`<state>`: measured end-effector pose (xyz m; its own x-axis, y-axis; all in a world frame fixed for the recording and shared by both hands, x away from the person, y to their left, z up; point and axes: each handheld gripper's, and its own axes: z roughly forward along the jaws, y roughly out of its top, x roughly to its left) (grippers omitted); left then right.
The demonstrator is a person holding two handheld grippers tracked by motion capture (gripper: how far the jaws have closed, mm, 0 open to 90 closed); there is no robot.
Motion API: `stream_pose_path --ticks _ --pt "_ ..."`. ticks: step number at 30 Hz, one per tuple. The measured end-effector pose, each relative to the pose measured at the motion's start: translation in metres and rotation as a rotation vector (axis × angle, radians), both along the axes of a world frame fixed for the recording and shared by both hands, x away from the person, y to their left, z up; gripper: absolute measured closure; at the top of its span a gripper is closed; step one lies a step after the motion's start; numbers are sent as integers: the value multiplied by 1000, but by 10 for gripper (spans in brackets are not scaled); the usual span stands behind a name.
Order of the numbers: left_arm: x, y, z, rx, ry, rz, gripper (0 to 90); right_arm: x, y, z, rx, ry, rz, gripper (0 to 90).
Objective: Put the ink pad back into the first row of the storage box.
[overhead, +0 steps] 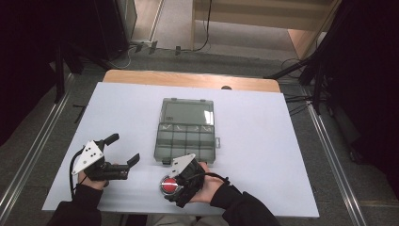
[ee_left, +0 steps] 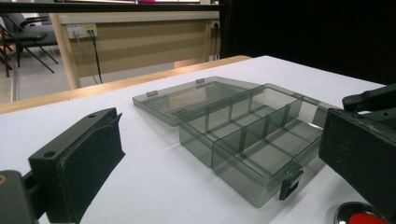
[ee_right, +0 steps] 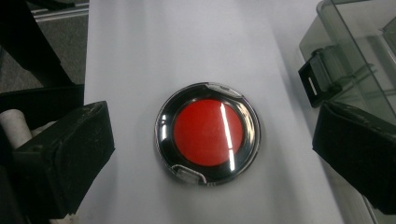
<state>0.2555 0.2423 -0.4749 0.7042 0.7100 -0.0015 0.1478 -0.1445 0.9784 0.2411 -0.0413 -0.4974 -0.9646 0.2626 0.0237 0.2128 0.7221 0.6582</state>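
Note:
A round case with a red centre and a shiny black rim [ee_right: 208, 133] lies flat on the white tabletop, near the front edge [overhead: 168, 185]. My right gripper [ee_right: 212, 142] hangs over it, open, with one jaw on each side and neither touching it. Just behind it stands a clear grey compartment box [overhead: 186, 129] with its lid laid open and flat toward the far side. Its compartments look empty [ee_left: 243, 135]. My left gripper [overhead: 124, 149] is open to the left of the box, holding nothing, and points toward it.
A white sheet [overhead: 263, 141] covers the table, with a wooden edge [overhead: 188, 79] at the back. The box's front latch [ee_right: 317, 79] sits close to my right jaw. Dark stands and cables [overhead: 306, 70] line both sides of the floor.

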Motion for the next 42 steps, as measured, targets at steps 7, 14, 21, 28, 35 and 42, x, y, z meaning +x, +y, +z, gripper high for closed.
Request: stream_pose_path --ticks 7,14,21,28,35,42 --pt "0 0 0 0 1 -1 0 0 8 -5 -26 -5 31 49" --pt "0 0 0 -3 1 -2 0 0 11 -9 -46 -25 19 144" --pt "0 0 0 -1 1 -3 0 0 12 -10 -65 -40 15 179" --pt "0 0 0 -1 1 -4 0 -2 14 -12 -75 -37 19 308" --pt "0 0 0 -2 1 -5 0 -2 14 -12 -78 -35 20 312" --pt "0 -1 0 -1 2 -6 0 -1 11 -8 -67 -31 19 313"
